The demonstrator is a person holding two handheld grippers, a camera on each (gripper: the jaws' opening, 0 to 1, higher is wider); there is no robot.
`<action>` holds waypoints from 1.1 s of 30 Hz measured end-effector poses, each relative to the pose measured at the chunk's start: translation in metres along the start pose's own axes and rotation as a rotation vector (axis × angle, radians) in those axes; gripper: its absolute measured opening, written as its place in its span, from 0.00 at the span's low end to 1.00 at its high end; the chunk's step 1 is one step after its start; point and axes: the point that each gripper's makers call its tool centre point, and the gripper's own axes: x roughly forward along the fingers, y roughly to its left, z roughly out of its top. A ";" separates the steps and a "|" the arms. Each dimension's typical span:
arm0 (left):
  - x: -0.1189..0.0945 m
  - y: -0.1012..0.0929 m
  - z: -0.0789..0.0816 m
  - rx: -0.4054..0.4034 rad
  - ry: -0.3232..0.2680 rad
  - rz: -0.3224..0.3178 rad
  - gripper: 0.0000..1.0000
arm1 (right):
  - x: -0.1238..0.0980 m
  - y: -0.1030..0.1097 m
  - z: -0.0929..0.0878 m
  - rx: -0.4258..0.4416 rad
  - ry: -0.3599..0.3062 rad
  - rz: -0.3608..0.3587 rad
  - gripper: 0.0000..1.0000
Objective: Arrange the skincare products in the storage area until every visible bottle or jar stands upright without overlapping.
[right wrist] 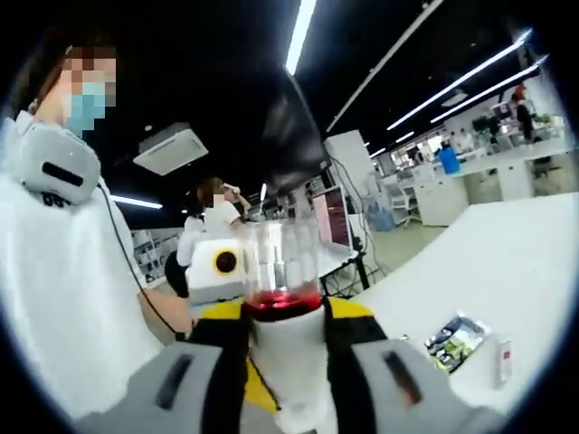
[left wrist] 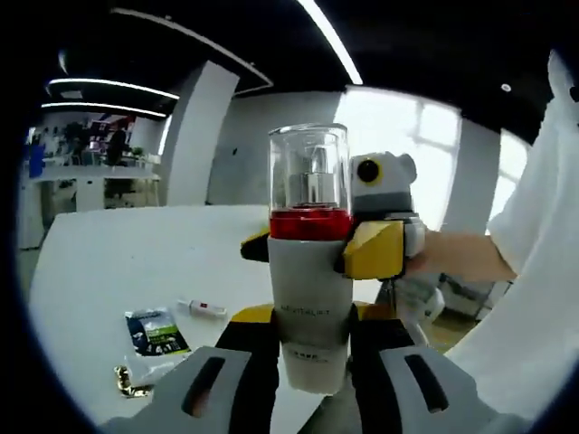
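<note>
right tool point(right wrist: 288, 362) gripping bottle point(right wrist: 288, 348), sachet point(right wrist: 455, 339) on table point(right wrist: 507, 262)

- The bottle point(left wrist: 310, 271) carried grey lettering too small to read in the left gripper view; its base was hidden between the jaws
- In the right gripper view the bottle's lower body point(right wrist: 288, 362) sat behind the jaws; the picture's bottom edge cut it off
- The sachet's point(left wrist: 156, 332) print was too small to make out; the small tube point(left wrist: 203, 308) was likewise unreadable
- A gold item point(left wrist: 129, 383) lay partly cut by the edge; its kind could not be told
</note>
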 end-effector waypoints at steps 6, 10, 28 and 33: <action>0.009 0.020 0.014 0.067 0.004 0.185 0.26 | -0.017 -0.030 0.013 0.162 -0.127 -0.479 0.31; 0.033 0.018 0.009 0.095 0.028 0.263 0.26 | -0.033 -0.048 0.009 0.163 -0.129 -0.647 0.31; 0.042 -0.018 0.015 0.196 0.014 0.251 0.26 | -0.070 -0.038 0.018 0.053 -0.120 -0.499 0.26; 0.047 -0.029 0.020 0.173 -0.003 0.173 0.27 | -0.074 -0.030 0.025 -0.037 -0.082 -0.433 0.26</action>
